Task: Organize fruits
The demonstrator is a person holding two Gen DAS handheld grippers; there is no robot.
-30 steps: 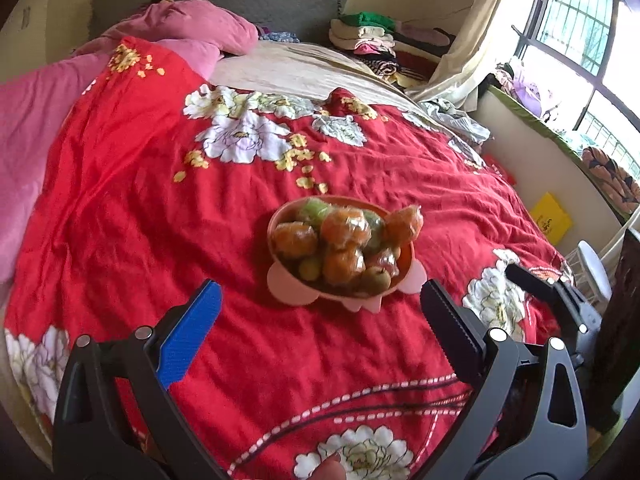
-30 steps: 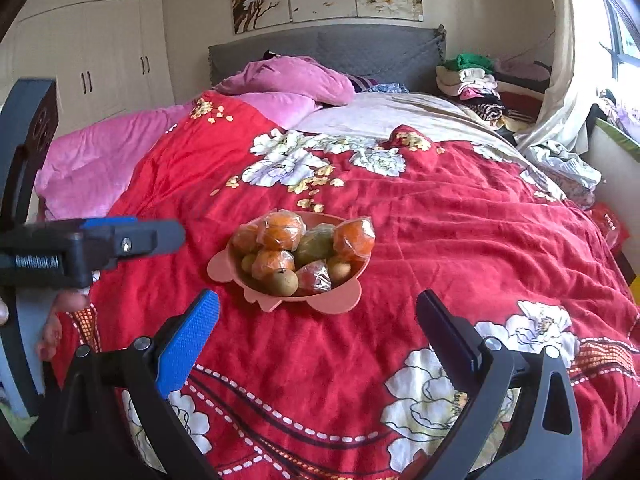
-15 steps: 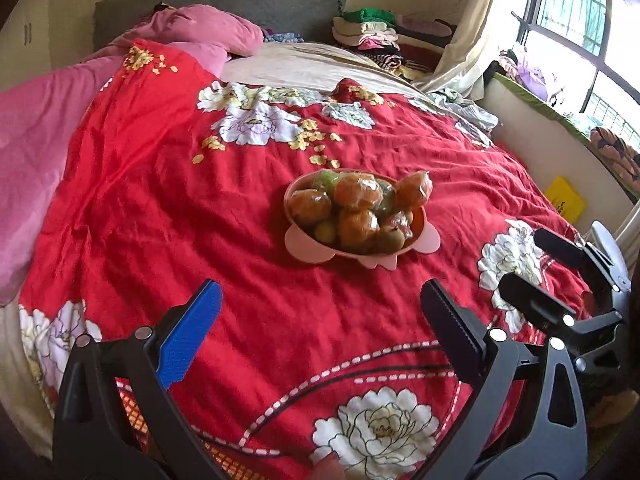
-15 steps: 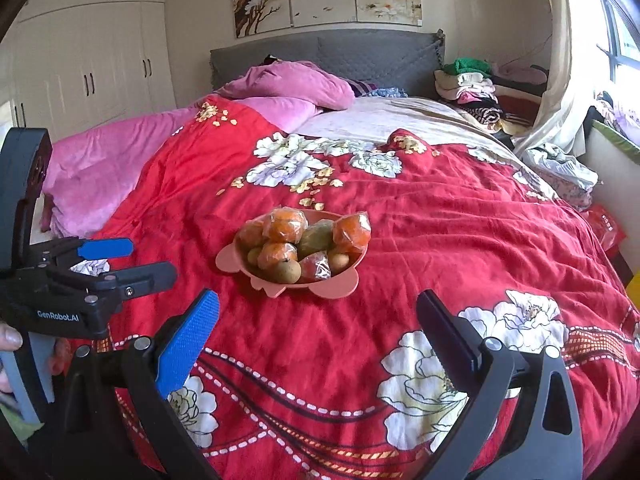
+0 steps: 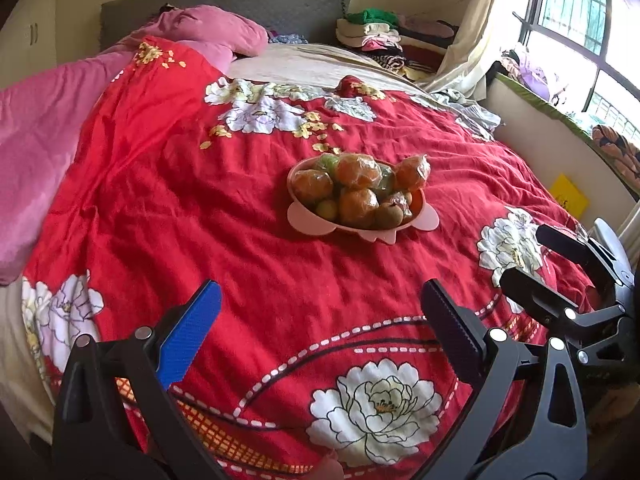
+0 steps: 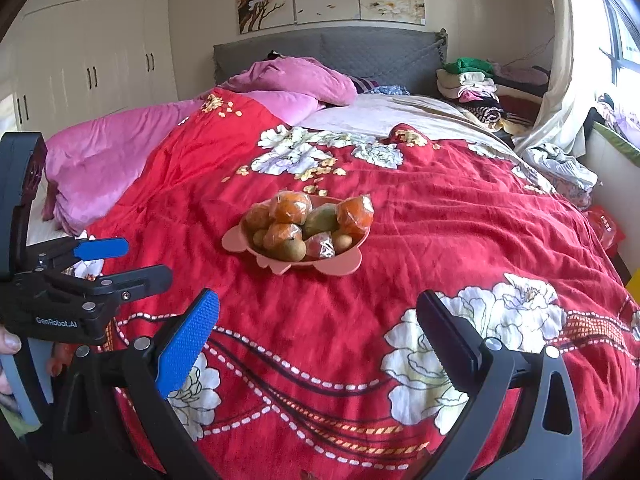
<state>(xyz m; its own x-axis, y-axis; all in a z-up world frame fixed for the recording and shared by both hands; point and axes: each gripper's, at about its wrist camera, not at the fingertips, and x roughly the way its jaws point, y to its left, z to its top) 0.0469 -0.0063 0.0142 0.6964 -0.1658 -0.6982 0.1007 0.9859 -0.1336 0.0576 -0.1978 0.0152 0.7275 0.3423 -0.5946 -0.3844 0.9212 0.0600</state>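
on the left we see the pink blanket (image 6: 120, 148) bunched along the edge of the bed. our left hand-held gripper (image 5: 320, 312) hangs above the red floral quilt (image 5: 180, 200) with its jaws spread wide and nothing between them. at the middle of the quilt sits the pink bowl (image 6: 336, 266), heaped with wrapped oranges (image 6: 290, 206) and other fruit, well apart from both tools. our right hand-held gripper (image 6: 318, 320) is likewise wide open and empty. at the far right, folded clothes (image 6: 472, 84) are stacked beside the curtain (image 6: 560, 80).
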